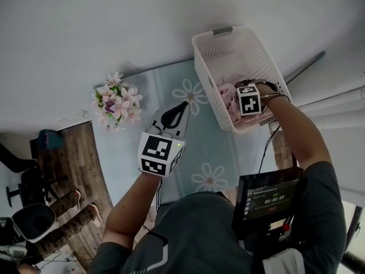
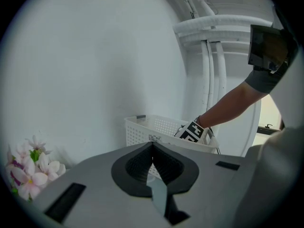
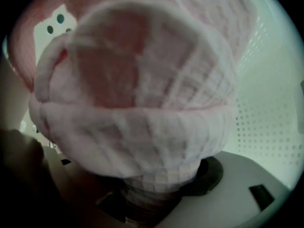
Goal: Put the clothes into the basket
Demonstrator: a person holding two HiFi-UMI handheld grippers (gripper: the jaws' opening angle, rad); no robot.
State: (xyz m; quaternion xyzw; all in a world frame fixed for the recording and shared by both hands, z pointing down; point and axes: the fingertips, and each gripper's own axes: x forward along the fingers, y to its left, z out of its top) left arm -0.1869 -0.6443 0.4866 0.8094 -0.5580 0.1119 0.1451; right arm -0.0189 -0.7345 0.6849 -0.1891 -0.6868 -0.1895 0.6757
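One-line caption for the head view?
Right gripper holds pink checked cloth inside white perforated plastic basket; left gripper shut.

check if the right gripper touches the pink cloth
Touching. The right gripper view shows the right gripper clamped on the pink cloth, which bunches from its jaws.

A bunch of pink and white artificial flowers (image 1: 117, 103) sits left of centre at the upper-left corner of a pale blue cloth printed with white daisies (image 1: 208, 153), a dark wooden plank floor (image 1: 74, 164) shows at lower left, and a black screen with a timer readout (image 1: 268, 201) lies at lower right.
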